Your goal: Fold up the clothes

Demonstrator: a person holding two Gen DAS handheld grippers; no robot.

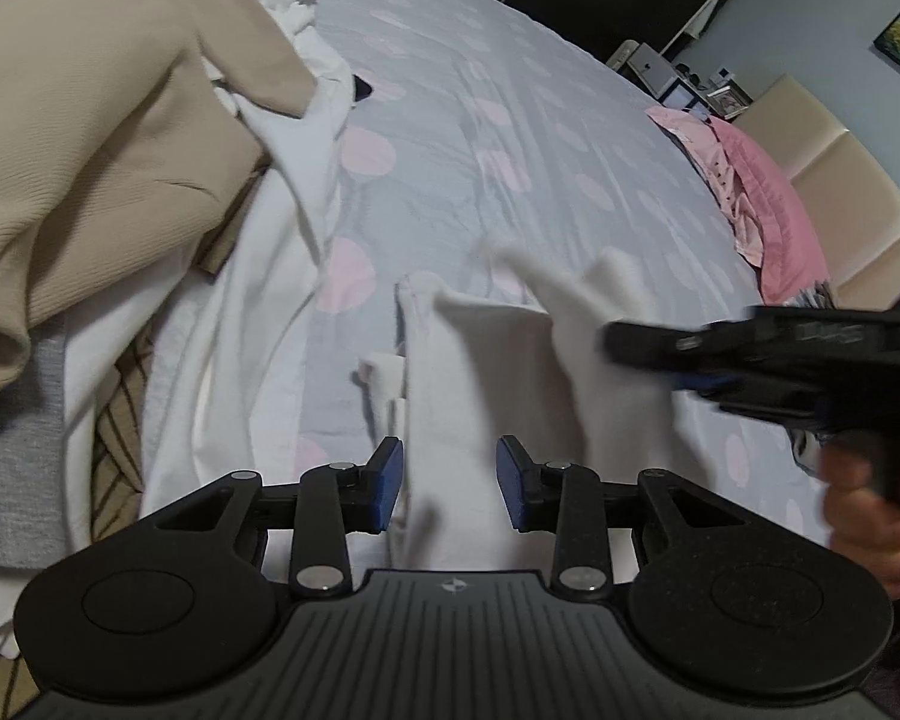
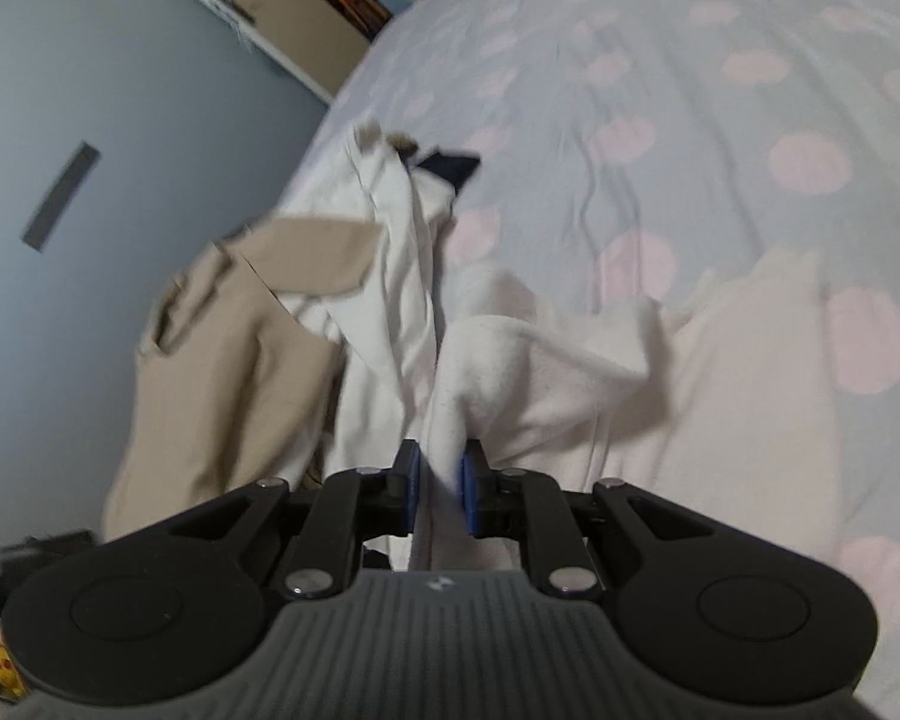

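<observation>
Right tool (image 2: 441,483): blue pads clamped on a bunched fold of the white garment (image 2: 570,372), cloth pinched between them and running down past the pads toward the camera. Seen from the left wrist, the right tool (image 1: 624,342) is blurred, coming in from the right edge, a hand (image 1: 876,516) on its grip, its tip against the garment's right part.

Left tool (image 1: 449,483): jaws partly apart. A strip of the white garment (image 1: 480,372) runs between the pads; whether they touch it I cannot tell.

Garment long axis, left wrist view: near-to-far, from under the left tool out onto the bed (image 1: 510,120). Far end splays into loose flaps, raised and blurred at the right. It lies on the grey sheet with pink dots.

Left of it, well apart across bare sheet: a pile with a beige garment (image 1: 90,150) on top of white cloth (image 1: 240,330). At the far right of the bed, pink cloth (image 1: 768,210).
</observation>
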